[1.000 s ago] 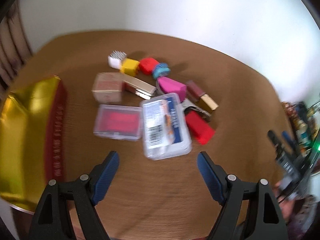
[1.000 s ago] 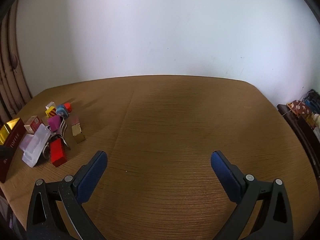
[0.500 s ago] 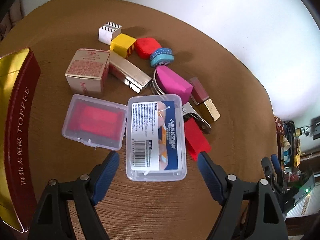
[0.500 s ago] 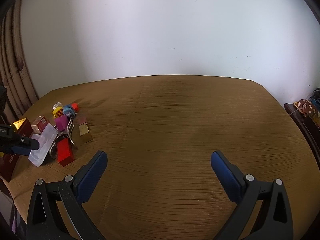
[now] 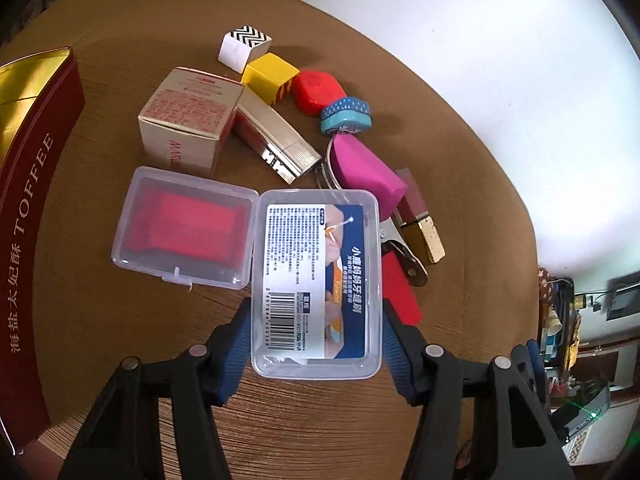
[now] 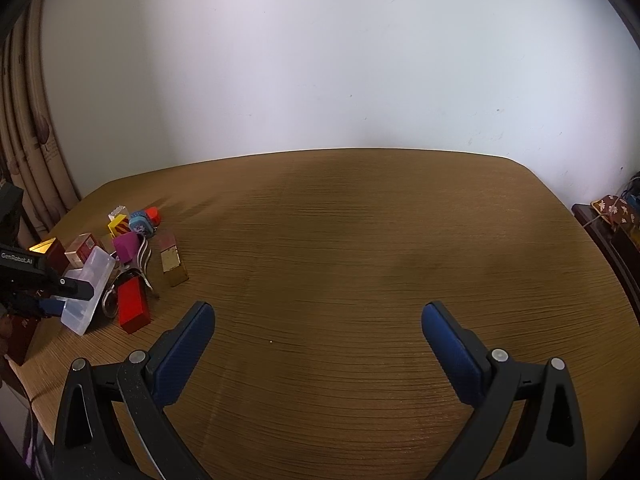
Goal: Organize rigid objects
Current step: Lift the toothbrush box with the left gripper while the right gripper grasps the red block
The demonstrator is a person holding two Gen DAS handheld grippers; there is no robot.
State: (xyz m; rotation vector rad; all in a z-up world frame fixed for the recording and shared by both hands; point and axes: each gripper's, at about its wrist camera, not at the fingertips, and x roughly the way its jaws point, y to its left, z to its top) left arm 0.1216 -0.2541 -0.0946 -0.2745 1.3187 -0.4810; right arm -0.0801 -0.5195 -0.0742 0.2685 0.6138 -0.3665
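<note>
Left tongs (image 5: 316, 354) closing around clear floss-pick box (image 5: 316, 276) near counter's (image 6: 360, 240) left edge, box between blue pads (image 5: 236, 350), contact looks just made; squeeze gently, centre on long sides, lift straight to avoid nudging adjoining red-filled clear case (image 5: 184, 228); right tongs (image 6: 318, 344) spread wide, empty, over bare counter.

Left tongs (image 5: 316, 344) closing around the clear labelled box (image 5: 316, 280).
</note>
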